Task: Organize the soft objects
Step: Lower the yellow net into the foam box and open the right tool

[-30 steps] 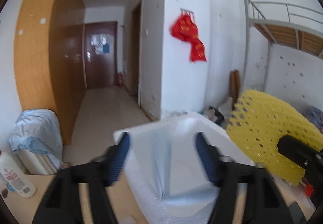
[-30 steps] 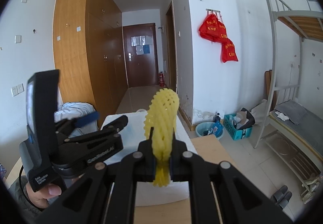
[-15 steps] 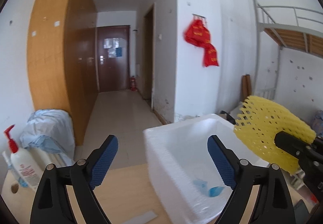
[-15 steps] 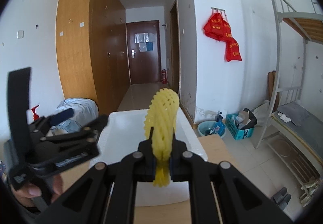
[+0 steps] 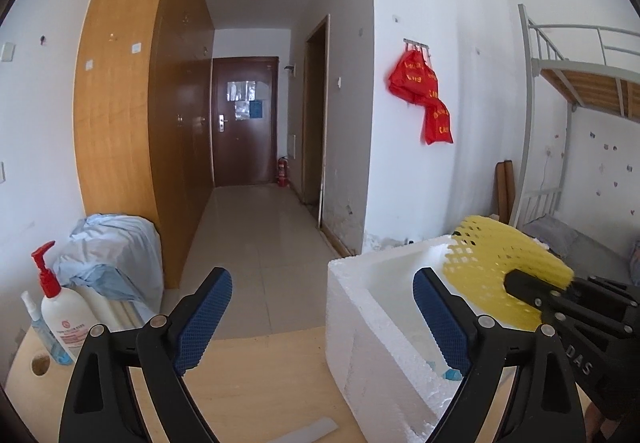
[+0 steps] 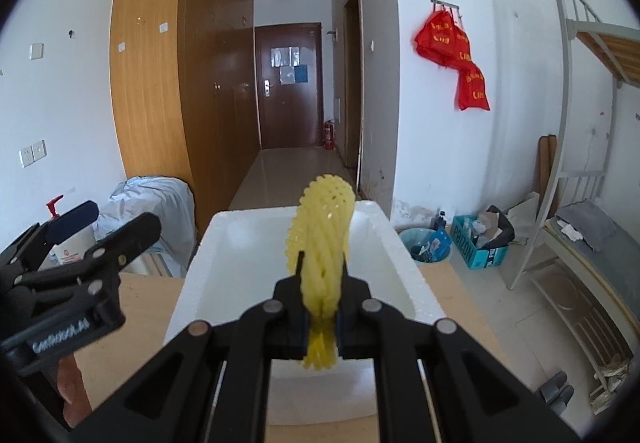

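Above the open white foam box (image 6: 384,243), the yellow foam fruit net (image 6: 322,243) stands pinched at its lower end in the right gripper (image 6: 322,317), jaws pressed tight on it. The net is light and springy: let go too high, it could catch the box rim and tumble onto the wooden table (image 5: 260,383). Beside the box, the left gripper (image 5: 322,317) hangs spread and empty, near enough to snag the net.
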